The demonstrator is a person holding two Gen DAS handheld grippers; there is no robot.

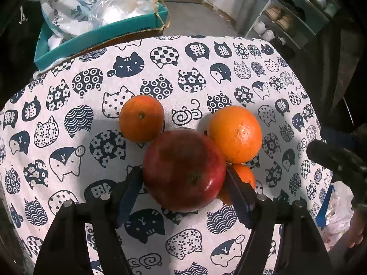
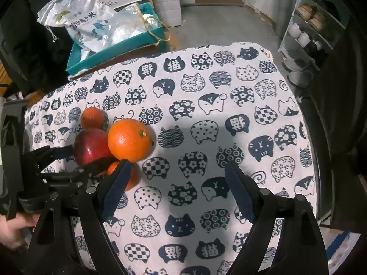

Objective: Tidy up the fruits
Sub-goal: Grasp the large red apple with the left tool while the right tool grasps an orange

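Observation:
A red apple (image 1: 183, 169) rests on the cat-print tablecloth (image 1: 68, 137), touching three oranges. My left gripper (image 1: 183, 173) points down over the apple, its blue pads (image 1: 132, 190) pressed against the apple's left and right sides. One orange (image 1: 141, 118) lies behind it to the left and a larger orange (image 1: 235, 134) to the right. A small orange (image 1: 246, 175) is half hidden behind the right finger. In the right wrist view the apple (image 2: 90, 145), large orange (image 2: 130, 137) and small orange (image 2: 133, 180) sit at the left. My right gripper (image 2: 177, 165) hangs open over bare cloth, its left finger beside the small orange.
A teal box (image 1: 98, 37) full of plastic bags stands beyond the table's far left edge. A shelf with shoes (image 2: 307, 23) stands at the far right, beyond the table's edge. A hand (image 2: 11, 229) shows at the lower left of the right wrist view.

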